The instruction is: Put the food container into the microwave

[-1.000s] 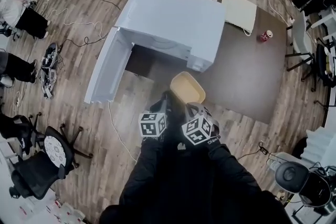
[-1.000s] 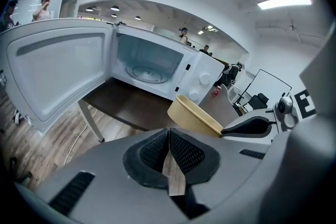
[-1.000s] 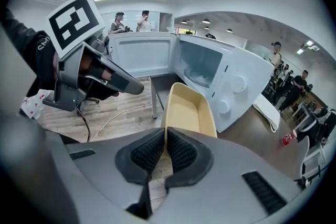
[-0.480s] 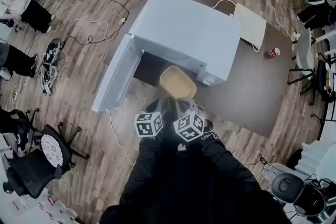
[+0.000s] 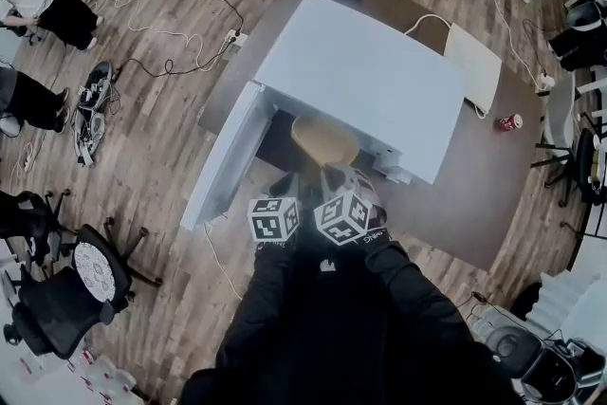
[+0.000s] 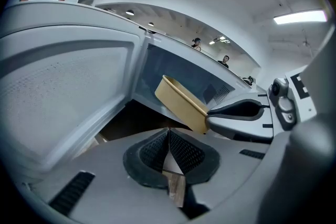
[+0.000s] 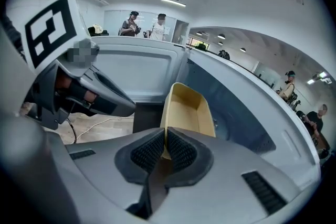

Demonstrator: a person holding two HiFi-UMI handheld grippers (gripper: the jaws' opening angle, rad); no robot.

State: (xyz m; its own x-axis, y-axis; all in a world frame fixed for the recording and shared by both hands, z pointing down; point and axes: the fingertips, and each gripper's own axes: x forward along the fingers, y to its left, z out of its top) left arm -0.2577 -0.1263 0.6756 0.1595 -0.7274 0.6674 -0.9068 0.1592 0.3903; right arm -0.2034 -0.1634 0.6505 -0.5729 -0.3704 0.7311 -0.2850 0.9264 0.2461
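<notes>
Currently mid-insertion: right gripper (image 7: 165,145) is clamped on the near wall of the container (image 7: 190,110), held at the open microwave (image 5: 370,76) mouth, door (image 5: 226,161) swung left. Left gripper (image 6: 169,150) closed on nothing. Next, probably: push straight in, set level, release.

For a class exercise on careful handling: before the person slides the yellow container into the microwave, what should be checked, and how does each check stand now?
1. Microwave door swung fully open: ok.
2. Right tongs shut on the food container, clamped on its near wall: ok.
3. Left tongs out of the path: ok, shut on nothing, beside the container.
4. Container lined up with the opening: ok, its far end is at the cavity mouth in the head view.
5. Cavity free of obstacles: cannot tell, the inside is mostly dark.
6. Container empty, nothing to spill: ok.
</notes>
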